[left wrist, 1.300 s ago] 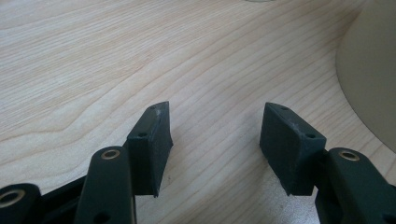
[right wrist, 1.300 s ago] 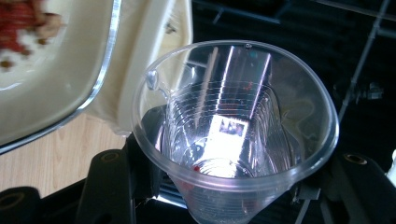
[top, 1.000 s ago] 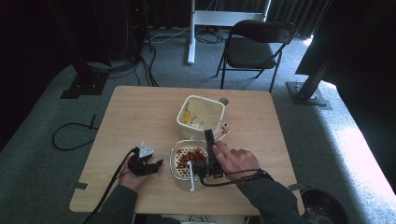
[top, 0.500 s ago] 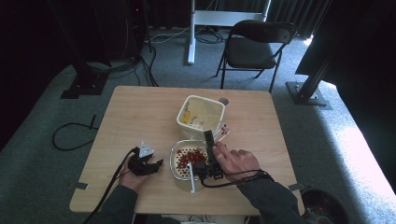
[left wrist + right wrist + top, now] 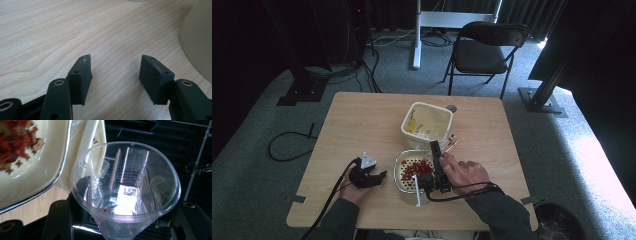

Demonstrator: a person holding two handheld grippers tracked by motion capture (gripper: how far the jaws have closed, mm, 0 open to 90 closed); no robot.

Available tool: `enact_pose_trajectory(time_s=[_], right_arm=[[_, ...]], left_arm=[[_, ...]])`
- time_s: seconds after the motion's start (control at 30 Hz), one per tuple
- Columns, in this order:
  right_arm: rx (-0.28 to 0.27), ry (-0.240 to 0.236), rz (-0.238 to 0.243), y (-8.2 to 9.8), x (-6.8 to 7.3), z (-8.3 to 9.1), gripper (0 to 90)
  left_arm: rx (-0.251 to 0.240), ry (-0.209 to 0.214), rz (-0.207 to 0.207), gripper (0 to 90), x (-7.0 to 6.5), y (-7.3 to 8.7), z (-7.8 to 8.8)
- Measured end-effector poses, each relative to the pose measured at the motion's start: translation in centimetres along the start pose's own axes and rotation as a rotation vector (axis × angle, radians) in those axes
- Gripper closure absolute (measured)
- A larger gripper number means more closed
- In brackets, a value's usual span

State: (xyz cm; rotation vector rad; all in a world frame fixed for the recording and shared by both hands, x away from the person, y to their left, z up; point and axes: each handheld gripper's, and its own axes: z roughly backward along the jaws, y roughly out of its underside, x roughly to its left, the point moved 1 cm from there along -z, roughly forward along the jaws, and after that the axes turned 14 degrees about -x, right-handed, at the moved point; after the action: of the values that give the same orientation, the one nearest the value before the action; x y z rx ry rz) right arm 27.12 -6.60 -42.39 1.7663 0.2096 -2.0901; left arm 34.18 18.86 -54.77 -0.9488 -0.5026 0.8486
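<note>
The right gripper (image 5: pixel 120 220) holds a clear plastic cup (image 5: pixel 125 192), its jaws closed around the lower part of the cup's wall on either side. In the right gripper view the cup's mouth faces the camera and it looks empty apart from a small red speck near the bottom. The cup lies more or less on its side, its long axis running along the gripper and its rim hanging just past the near right edge of the metal-rimmed dish (image 5: pixel 37 177) of red and brown food.

In the high view the right gripper (image 5: pixel 437 170) sits at the right rim of that dish (image 5: pixel 398 172), with the hand (image 5: pixel 464 172) behind it. The cream tub (image 5: pixel 428 120) stands just beyond the dish, toward the far side of the counter (image 5: pixel 362 120).

The left gripper (image 5: pixel 364 175) rests on the counter left of the dish. Its jaws stand apart with nothing between them, bare wood under them in the left gripper view (image 5: pixel 115 75).

Whatever comes next turns on the cup's mouth and the dish. The dish lies to the left of the cup's rim, touching or nearly so. The right hand is clearly the nearer one and already has the cup. The cream tub is a short reach farther away.
</note>
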Motion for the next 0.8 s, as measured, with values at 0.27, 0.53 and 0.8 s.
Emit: enact_pose_trajectory(time_s=[0.27,0.53,0.8], right_arm=[[-0.034,-0.002,-0.128,0.4,-0.5,-0.1,41.4],[-0.117,-0.049,-0.534,3.8,-2.2,-0.7,41.0],[-0.255,-0.138,-1.044,9.2,-4.2,-0.9,41.1]], left_arm=[[0.0,0.0,0.0,44.0,0.0,0.0,0.0],[-0.001,0.001,0.004,43.9,0.0,0.0,0.0],[-0.001,0.0,0.004,43.9,0.0,0.0,0.0]])
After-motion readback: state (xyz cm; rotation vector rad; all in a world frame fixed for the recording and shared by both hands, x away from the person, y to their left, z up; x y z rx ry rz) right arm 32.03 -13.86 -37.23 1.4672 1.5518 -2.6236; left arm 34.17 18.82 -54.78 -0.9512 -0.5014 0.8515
